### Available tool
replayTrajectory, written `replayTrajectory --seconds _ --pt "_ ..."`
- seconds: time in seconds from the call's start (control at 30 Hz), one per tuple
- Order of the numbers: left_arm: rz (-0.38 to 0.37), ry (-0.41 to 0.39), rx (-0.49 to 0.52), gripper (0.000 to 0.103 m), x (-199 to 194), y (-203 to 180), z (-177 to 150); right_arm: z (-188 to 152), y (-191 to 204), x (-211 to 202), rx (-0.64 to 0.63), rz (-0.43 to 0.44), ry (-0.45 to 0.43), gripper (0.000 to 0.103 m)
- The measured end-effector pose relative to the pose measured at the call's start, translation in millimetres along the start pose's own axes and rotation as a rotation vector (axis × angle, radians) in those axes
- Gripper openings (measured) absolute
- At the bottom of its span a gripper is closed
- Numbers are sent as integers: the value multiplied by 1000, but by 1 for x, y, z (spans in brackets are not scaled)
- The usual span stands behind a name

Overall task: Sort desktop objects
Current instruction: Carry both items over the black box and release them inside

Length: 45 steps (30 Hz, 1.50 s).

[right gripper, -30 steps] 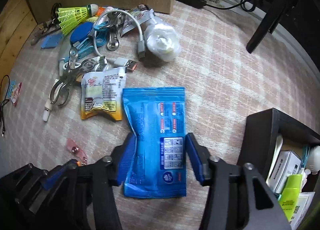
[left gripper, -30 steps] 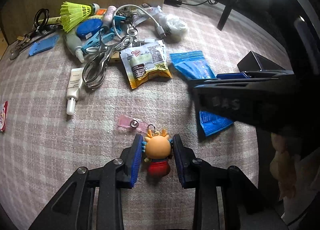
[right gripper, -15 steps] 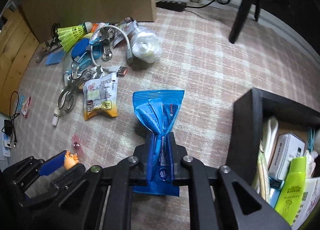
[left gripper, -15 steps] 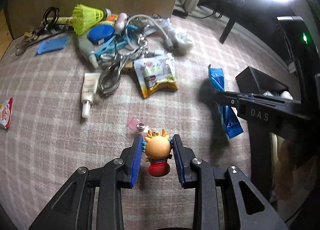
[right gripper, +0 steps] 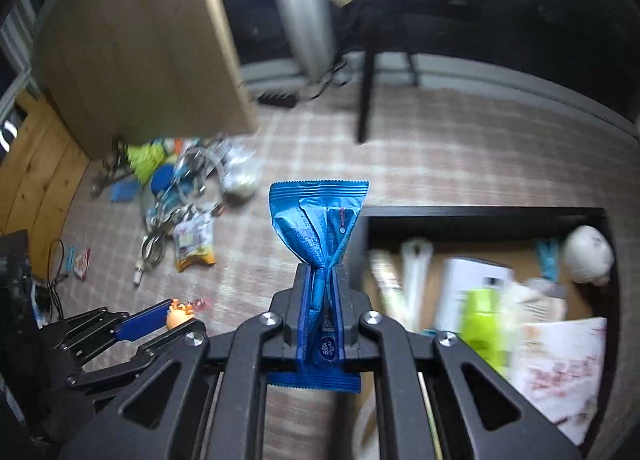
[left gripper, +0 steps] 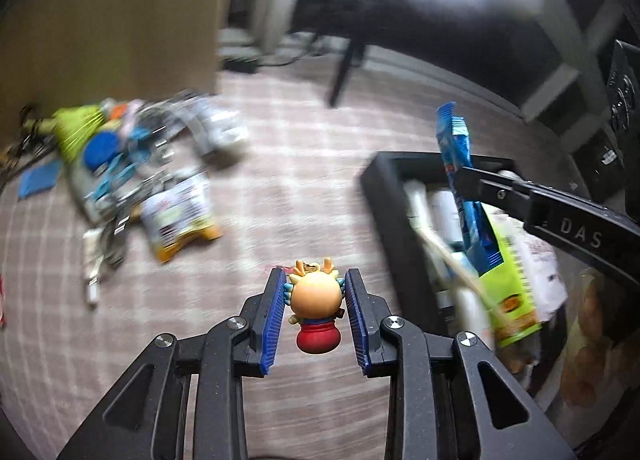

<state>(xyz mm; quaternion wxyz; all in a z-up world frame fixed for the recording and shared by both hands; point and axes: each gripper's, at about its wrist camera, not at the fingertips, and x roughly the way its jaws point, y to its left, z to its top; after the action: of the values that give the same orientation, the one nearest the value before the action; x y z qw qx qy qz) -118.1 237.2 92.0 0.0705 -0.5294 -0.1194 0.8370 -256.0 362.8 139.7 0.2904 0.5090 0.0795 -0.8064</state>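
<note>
- A soft, light, crinkly blue foil packet (right gripper: 318,228) is pinched mid-body by the right gripper (right gripper: 320,324), jaws nearly shut.
- A small, rigid orange-headed plastic figurine keychain (left gripper: 316,310) is clamped at its head by the left gripper (left gripper: 316,320), jaws part-open.

A blue packet (right gripper: 318,228), an orange-headed, red-bodied figurine (left gripper: 316,310), a black box (right gripper: 480,216), and a pink-and-white plaid surface (left gripper: 288,180).

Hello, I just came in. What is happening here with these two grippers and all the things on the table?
A person is sorting a cluttered table with a gripper in each hand. The left gripper is closed on a small toy figure with an orange head and red body. The right gripper pinches a blue packet so that it crumples in the middle. Both things are lifted off the checked tablecloth. Beside them is a black box, already holding several items. A pile of clutter remains on the cloth.
</note>
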Motion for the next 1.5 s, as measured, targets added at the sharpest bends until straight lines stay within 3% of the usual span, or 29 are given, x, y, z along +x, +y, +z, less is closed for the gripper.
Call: replayTrajectory --seconds 0.43,0.77,0.83,0.9,0.93,0.97,1.0,1.5 --pt "-88 35 127 28 23 -92 22 -22 -130 -68 175 -161 -87 10" --pt "-105 39 201 28 29 -137 26 -56 -189 -85 248 -229 -74 10" --pt "-116 42 208 29 30 -141 28 -60 -193 -85 249 -236 -65 12" --pt "-141 64 199 32 33 -142 30 -61 -197 -84 248 -219 -51 27" --pt "-140 72 191 44 33 -142 31 -61 -198 -84 253 -208 -46 34" --pt "-139 69 184 51 33 -141 32 -62 -198 -87 263 -203 -49 48" --pt "-135 55 181 52 30 -139 33 -63 -198 -89 264 -203 -61 53" --pt "-80 20 147 52 3 -100 25 -61 -163 -102 224 -199 -89 53"
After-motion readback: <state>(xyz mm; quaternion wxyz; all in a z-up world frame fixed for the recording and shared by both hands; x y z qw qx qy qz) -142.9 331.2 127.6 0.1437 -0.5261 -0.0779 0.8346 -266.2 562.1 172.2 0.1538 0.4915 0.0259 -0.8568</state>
